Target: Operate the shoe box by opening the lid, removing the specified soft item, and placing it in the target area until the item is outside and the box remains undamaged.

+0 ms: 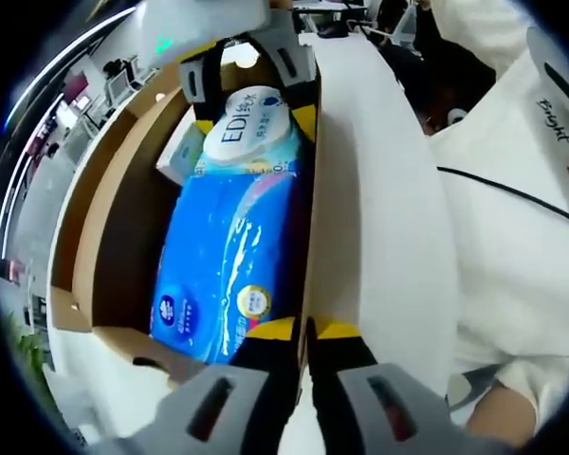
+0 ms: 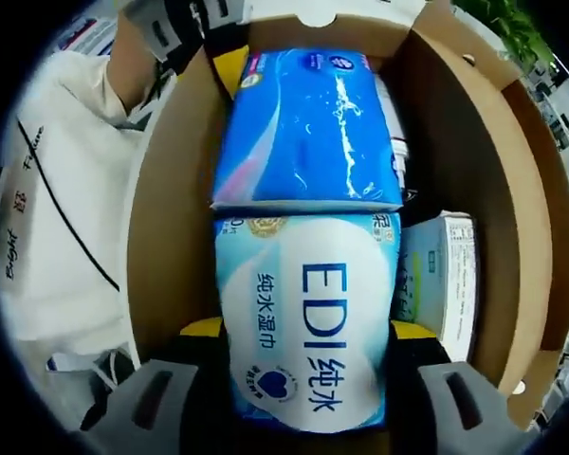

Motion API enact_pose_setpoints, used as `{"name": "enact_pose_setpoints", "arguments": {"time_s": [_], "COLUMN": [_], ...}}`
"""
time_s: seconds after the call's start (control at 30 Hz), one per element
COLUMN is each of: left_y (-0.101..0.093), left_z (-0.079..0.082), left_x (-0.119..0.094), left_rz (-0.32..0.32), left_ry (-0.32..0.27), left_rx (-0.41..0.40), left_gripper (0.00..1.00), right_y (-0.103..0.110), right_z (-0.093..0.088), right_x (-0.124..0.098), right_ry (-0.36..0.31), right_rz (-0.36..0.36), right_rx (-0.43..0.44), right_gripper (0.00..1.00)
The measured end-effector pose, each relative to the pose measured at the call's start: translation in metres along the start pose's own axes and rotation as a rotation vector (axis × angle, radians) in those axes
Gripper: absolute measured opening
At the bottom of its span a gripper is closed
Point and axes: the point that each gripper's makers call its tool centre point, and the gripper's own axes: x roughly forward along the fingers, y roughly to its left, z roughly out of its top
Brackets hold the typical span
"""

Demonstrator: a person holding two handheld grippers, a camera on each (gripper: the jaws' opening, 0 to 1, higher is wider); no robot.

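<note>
A: Lid already up, box (image 2: pixel 171 237) open. Inside, a white wipes pack (image 2: pixel 308 322) marked EDI, lying end to end with a blue pack (image 2: pixel 308 128), touching it.

B: And the right gripper (image 2: pixel 308 332)?

A: Clamped on the wipes pack, one jaw against each long side. Seen again in the left gripper view (image 1: pixel 251 81), reaching in from the box's far end, astride the same pack (image 1: pixel 251 128). Probably chosen as the soft item to come out; gripped across the width so the film gives without slipping.

B: Left gripper (image 1: pixel 303 332)?

A: Jaws together, yellow tips nearly touching, sitting at the box's near edge right by the blue pack (image 1: pixel 228 256). Hard to tell whether pinching the cardboard wall or just resting there. Likely steadying the box so lifting doesn't drag or tear it.

B: Anything else inside?

A: A small white carton (image 2: pixel 446 275) wedged beside the wipes pack, against the side wall.

B: Pack out yet?

A: No, not yet lifted; target area not identifiable.
</note>
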Motion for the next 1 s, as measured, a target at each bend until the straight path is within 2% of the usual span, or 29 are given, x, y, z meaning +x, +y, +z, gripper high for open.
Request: {"name": "enact_pose_setpoints", "arguments": {"time_s": [0.03,0.17,0.23,0.53,0.73,1.0], "left_y": [0.0,0.0,0.0,0.0,0.0,0.0], "left_z": [0.0,0.0,0.0,0.0,0.0,0.0], "left_x": [0.0,0.0,0.0,0.001,0.001,0.001], "left_rz": [-0.001,0.002,0.001,-0.001,0.0,0.001], "left_ry": [0.002,0.001,0.002,0.007,0.01,0.01], "left_rx": [0.001,0.002,0.0,-0.005,-0.005,-0.004], "left_gripper": [0.03,0.03,0.03,0.04,0.04,0.04], "right_y": [-0.003,-0.006,-0.006,-0.011,-0.026,-0.024], "right_z": [0.0,0.0,0.0,0.0,0.001,0.0], "right_x": [0.011,0.013,0.014,0.018,0.015,0.015], "right_ry": [0.034,0.048,0.049,0.109,0.105,0.108], "right_rz": [-0.019,-0.023,-0.003,0.013,0.012,0.006], "right_rx": [-0.012,-0.018,-0.02,-0.036,-0.034,-0.022], "right_gripper": [0.68,0.69,0.69,0.7,0.7,0.68]}}
